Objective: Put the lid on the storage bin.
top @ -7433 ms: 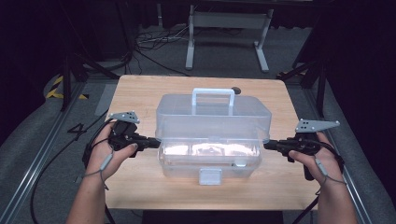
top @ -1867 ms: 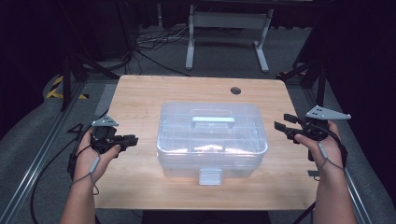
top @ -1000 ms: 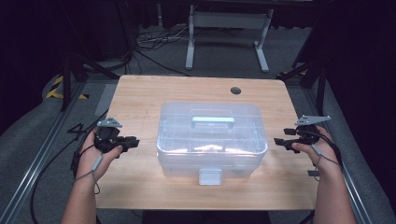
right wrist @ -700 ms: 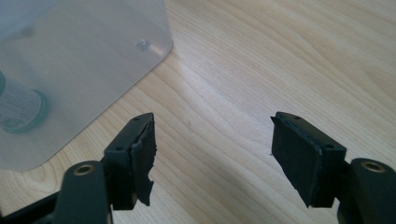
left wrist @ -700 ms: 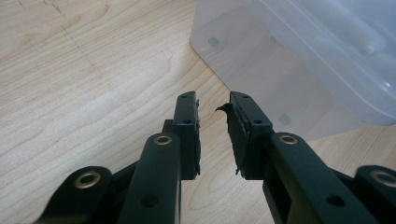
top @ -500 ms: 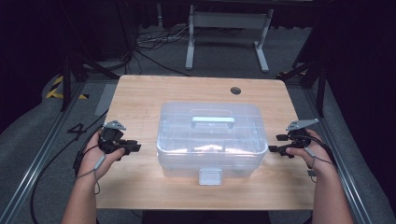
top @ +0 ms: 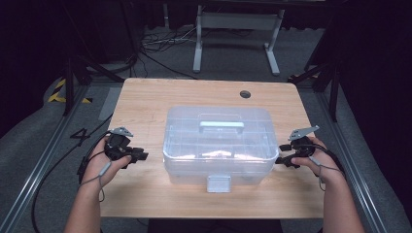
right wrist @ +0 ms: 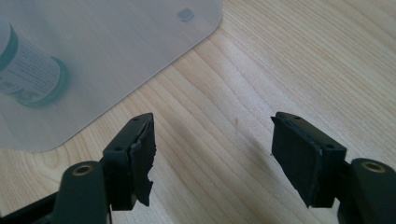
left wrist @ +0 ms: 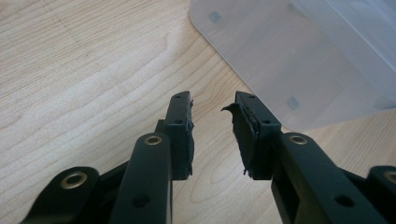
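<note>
A clear plastic box [top: 218, 145] with a flat-lying handle [top: 221, 125] and a front latch [top: 218, 183] stands mid-table. My left gripper [top: 141, 154] rests a short way off the box's left end; its jaws have just been opening, with bare wood between them [left wrist: 212, 105]. My right gripper [top: 282, 154] sits low at the box's right end, open wide and holding nothing [right wrist: 212, 119]. The box's corner [left wrist: 289, 60] lies ahead of the left jaws. Through the box wall [right wrist: 116, 46] I see a white bottle with green trim [right wrist: 28, 70].
The wooden table [top: 145, 102] has a cable hole [top: 245, 93] at its back right. Bare wood surrounds the box on all sides. Beyond the table, a metal desk frame [top: 238, 29] and cables lie on the dark floor.
The right hand has come down and in toward the box's right end. The left hand has stayed nearly in place. Much earlier the handle stood upright with both grippers at the box's sides.
</note>
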Available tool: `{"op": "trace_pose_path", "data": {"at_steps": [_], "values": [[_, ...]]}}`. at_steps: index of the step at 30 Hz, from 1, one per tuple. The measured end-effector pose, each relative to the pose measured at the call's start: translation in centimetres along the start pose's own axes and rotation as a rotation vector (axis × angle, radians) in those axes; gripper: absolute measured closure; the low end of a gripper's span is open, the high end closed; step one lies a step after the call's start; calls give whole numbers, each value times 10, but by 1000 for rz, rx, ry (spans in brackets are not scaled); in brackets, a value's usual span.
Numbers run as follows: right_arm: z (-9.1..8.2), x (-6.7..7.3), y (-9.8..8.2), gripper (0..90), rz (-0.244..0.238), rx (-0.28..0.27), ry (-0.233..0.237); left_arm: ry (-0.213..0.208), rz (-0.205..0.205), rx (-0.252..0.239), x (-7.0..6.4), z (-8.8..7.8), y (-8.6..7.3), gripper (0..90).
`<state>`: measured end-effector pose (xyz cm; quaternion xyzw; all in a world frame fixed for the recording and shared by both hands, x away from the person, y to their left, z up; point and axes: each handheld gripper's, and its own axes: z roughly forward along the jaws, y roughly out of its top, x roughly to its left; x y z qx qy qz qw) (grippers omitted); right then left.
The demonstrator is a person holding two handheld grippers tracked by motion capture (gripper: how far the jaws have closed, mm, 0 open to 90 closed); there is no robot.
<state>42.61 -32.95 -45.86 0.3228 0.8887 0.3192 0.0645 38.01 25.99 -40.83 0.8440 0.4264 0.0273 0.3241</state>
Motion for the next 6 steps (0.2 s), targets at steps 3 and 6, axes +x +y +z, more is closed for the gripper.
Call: {"op": "trace_pose_path", "data": {"at_steps": [3,6], "values": [[0,-1,0,308,-3,-5,-5,1,2,-6,0,0,0,657],[-2,-2,1,307,-1,-25,-28,7,13,-23,1,1,-1,619]]}}
